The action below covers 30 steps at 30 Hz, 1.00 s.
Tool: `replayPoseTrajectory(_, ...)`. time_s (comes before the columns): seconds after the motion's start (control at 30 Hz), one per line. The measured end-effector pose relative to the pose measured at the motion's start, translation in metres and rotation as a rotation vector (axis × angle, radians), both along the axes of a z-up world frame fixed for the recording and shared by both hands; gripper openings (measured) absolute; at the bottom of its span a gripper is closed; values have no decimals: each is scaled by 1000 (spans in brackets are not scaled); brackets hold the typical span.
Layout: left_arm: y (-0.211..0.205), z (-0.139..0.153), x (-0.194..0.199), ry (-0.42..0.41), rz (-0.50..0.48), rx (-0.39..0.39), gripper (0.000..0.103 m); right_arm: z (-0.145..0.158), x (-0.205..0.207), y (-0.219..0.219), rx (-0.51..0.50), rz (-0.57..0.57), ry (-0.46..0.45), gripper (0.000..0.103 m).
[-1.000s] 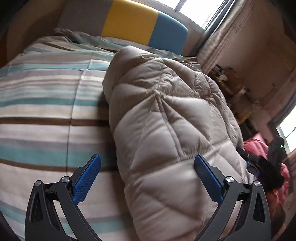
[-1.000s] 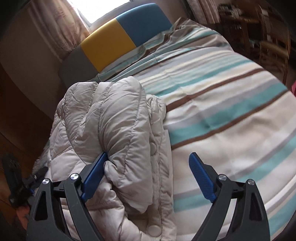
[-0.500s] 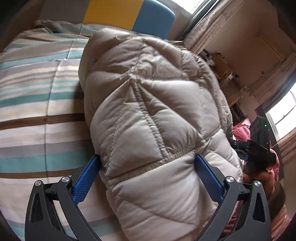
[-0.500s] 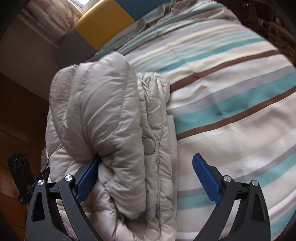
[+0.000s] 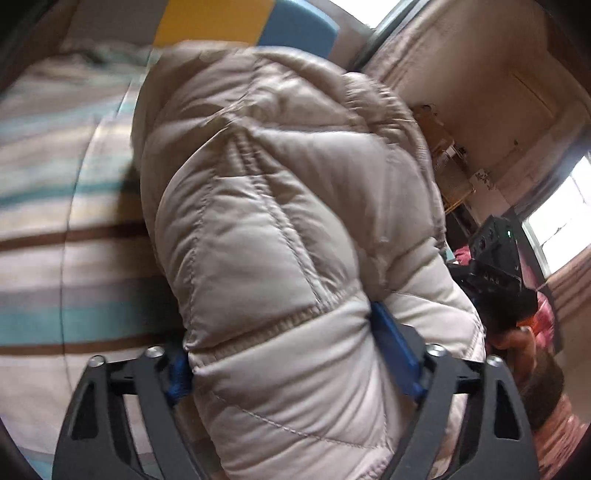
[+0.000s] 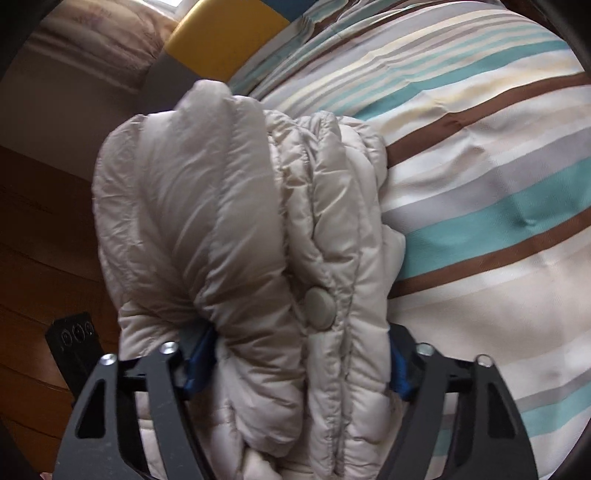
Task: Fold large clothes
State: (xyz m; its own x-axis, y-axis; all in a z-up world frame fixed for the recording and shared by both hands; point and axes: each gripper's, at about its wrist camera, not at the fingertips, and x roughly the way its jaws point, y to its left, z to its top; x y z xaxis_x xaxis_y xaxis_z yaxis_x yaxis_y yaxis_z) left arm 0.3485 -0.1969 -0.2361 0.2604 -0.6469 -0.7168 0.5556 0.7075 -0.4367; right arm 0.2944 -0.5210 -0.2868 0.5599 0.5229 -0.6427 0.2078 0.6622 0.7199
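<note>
A beige quilted puffer jacket (image 5: 280,229) lies folded in a thick bundle on a striped bed. My left gripper (image 5: 291,354) is shut on one end of the bundle, its blue pads pressed into the padding near a stitched hem. My right gripper (image 6: 295,362) is shut on the other end of the jacket (image 6: 229,221), squeezing several layers beside a round snap button (image 6: 319,308). Both sets of pads are largely buried in fabric.
The striped bedspread (image 6: 480,184) spreads right of the jacket in the right wrist view and left of it in the left wrist view (image 5: 66,221). A yellow and blue headboard (image 5: 236,22) stands at the far end. Wooden floor (image 6: 40,236) lies beside the bed.
Both grippers moved forward over the jacket bundle and closed on it; they were open around it before.
</note>
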Motion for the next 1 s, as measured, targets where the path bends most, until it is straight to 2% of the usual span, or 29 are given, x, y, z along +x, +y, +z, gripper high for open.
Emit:
replayPoseTrajectory(0.07, -3, 10, -9, -45, -21, 5, 71, 5, -7, 4, -3, -3, -34, 61)
replayPoseTrajectory(0.2, -2, 26, -21, -123, -40, -7, 64, 17, -22, 10, 13, -3, -116, 58)
replayPoseTrajectory(0.3, 11, 39, -31, -174, -33, -45, 63, 21, -29, 17, 37, -1, -156, 58)
replayPoseTrajectory(0.53, 50, 65, -44, -256, -7, -66, 63, 29, -41, 53, 74, 10, -228, 58)
replayPoseTrajectory(0.8, 128, 71, -47, -274, 121, -56, 63, 37, -2, 145, 76, 107, -248, 58)
replayPoseTrajectory(1.0, 195, 63, -40, -242, 248, -51, 63, 34, 41, 213, 31, 202, -234, 58)
